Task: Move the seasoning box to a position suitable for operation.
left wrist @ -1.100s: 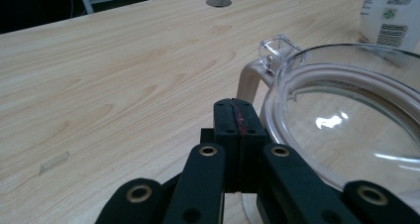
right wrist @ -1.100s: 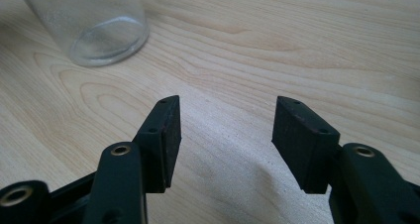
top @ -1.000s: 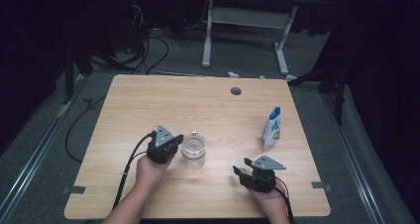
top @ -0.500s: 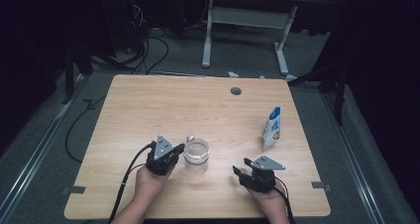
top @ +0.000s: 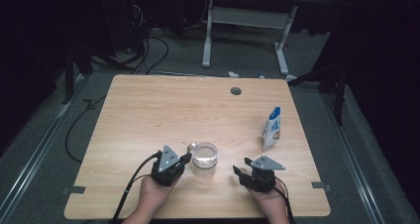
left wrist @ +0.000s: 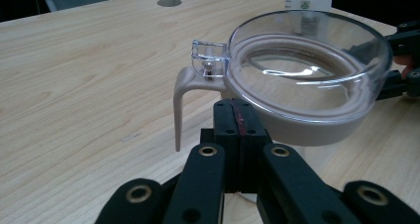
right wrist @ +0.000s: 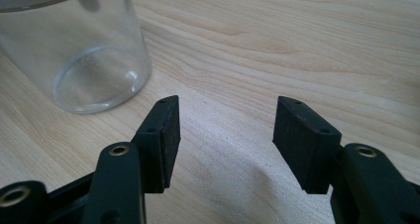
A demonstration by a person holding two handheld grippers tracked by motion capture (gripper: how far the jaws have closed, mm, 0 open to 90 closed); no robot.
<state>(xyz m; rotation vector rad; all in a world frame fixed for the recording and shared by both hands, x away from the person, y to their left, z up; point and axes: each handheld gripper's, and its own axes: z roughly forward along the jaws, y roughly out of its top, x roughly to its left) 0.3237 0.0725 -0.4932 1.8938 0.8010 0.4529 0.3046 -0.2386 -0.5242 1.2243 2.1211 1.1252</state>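
Observation:
A clear glass jar (top: 204, 154) with a beige-rimmed clear lid (left wrist: 307, 70) and a beige latch lever (left wrist: 181, 105) stands near the table's front middle. My left gripper (top: 185, 158) is on the jar's left, and its jaws are shut flat together (left wrist: 236, 120). The tips sit right against the lid's beige ring, and I cannot tell whether they pinch any part of it. My right gripper (top: 239, 170) rests low on the table to the jar's right. Its jaws are open (right wrist: 225, 120) with only bare wood between them. The jar's glass base (right wrist: 79, 50) sits off to their left.
A blue and white pouch (top: 271, 128) stands upright toward the right edge of the wooden table (top: 148, 115). A round cable hole (top: 236, 91) sits at the back. Cables trail from both grippers over the front edge.
My left hand has shifted toward the front and right, and the jar has shifted the same way beside it. The right gripper has kept still.

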